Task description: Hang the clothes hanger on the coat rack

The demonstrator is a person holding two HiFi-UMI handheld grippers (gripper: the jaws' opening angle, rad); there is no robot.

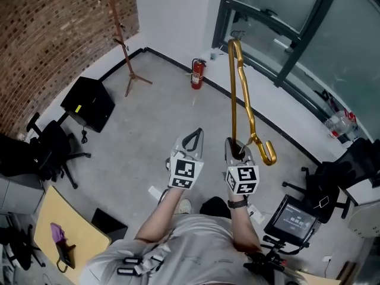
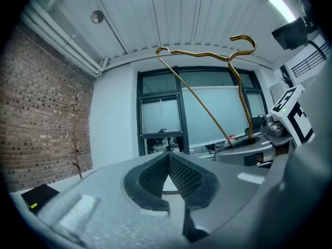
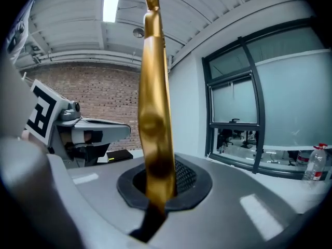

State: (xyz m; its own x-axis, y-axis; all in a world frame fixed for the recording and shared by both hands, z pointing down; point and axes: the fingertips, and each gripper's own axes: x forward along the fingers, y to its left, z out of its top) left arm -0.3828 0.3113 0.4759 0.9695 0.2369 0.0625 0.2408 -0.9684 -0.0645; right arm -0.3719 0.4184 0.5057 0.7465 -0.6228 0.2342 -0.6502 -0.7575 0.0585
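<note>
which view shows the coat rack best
The head view: the coat rack stands by the brick wall, pole and splayed feet visible. The left gripper view shows only a thin, distant stem against that wall. The right gripper view doesn't show it.

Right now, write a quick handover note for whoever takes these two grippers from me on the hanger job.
Right gripper: shut on the gold clothes hanger, which is held up in the air.
Left gripper: shut with nothing in it, beside the right one.
Coat rack: stands by the brick wall, well off to the left of the hanger.
Done: the hanger is in hand.
Left: carry it to the rack and hook it on.
</note>
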